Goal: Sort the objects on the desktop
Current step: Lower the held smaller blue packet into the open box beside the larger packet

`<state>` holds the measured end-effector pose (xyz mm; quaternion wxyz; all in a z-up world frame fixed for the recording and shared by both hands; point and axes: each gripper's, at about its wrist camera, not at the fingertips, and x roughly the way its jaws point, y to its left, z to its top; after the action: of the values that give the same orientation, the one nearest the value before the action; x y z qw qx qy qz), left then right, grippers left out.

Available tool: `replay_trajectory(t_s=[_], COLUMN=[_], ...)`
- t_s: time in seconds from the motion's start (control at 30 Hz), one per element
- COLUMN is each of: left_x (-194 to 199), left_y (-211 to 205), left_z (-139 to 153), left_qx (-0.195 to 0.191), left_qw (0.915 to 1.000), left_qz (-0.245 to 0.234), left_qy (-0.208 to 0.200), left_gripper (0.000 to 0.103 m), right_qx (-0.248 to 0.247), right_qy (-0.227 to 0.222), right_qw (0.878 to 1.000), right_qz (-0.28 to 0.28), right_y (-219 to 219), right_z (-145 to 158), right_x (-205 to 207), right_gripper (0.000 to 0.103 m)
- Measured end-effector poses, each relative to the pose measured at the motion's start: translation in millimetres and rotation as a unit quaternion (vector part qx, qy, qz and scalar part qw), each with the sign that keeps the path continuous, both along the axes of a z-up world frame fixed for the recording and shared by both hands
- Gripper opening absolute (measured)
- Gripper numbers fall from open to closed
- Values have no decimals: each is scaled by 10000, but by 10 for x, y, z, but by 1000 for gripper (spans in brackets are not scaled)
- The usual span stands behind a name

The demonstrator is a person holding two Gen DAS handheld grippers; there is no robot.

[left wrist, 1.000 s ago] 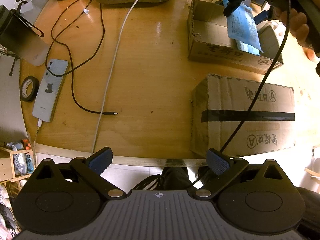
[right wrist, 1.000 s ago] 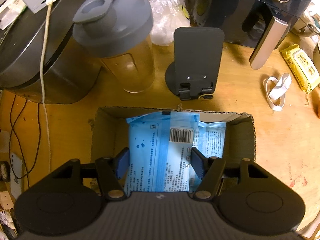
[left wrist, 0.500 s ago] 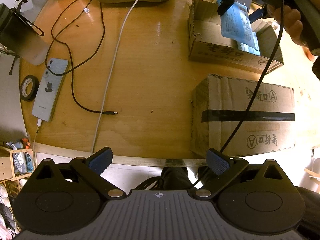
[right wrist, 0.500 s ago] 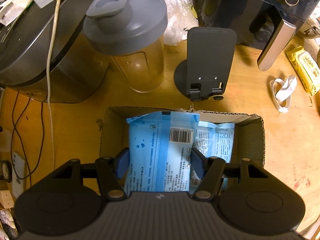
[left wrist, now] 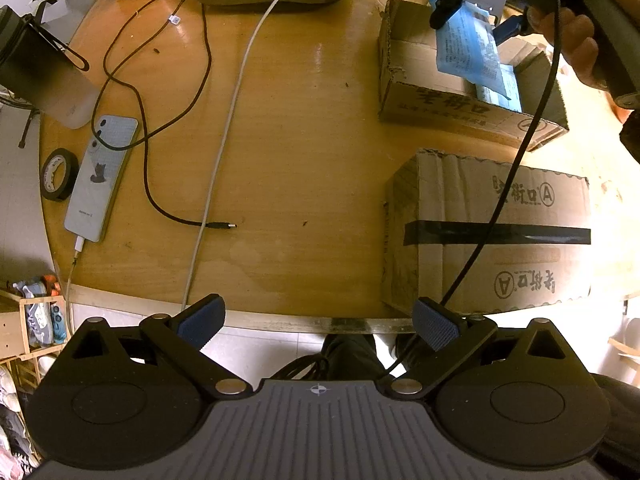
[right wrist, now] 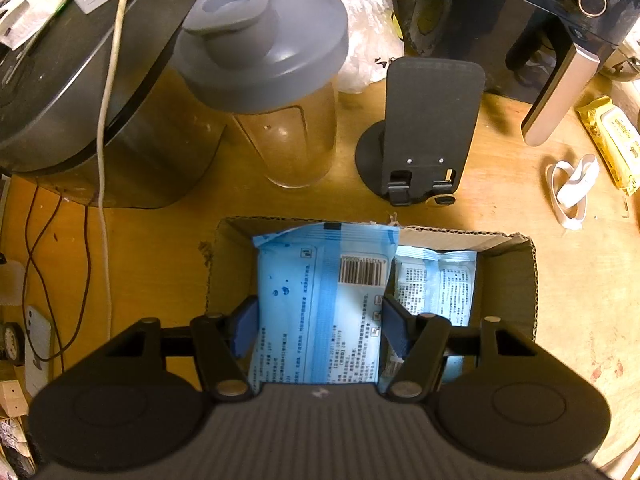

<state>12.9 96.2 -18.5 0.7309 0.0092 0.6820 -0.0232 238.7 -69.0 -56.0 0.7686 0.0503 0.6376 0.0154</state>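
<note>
Our right gripper (right wrist: 318,320) clamps a blue pack (right wrist: 320,304) between its pads, holding it directly over the open box (right wrist: 508,280). Below and to the right of the pack, a second blue pack (right wrist: 440,284) lies inside the box. Beyond the box stand a shaker (right wrist: 276,92) and a phone stand (right wrist: 428,128). Our left gripper (left wrist: 318,322) hangs with jaws wide and empty over the table (left wrist: 300,140) edge; a taped box (left wrist: 496,236) sits ahead to its right, a phone (left wrist: 100,184) far to its left.

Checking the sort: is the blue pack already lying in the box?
Not yet. The right tool holds the pack above the open box.
</note>
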Motion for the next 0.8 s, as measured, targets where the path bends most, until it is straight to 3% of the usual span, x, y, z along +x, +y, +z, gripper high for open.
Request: replay_trajectory(t_s=[0.8], left_x=[-40], left_y=[11], left_z=[-7], left_qx=[15], left_qw=[9999], left_qz=[98], left_qy=[25], left_gripper=[103], right_qx=[13], right_qy=[27], right_qw=[9998], right_qz=[185], right_y=[226], right_z=[-106], right_x=[82], right_gripper=[62])
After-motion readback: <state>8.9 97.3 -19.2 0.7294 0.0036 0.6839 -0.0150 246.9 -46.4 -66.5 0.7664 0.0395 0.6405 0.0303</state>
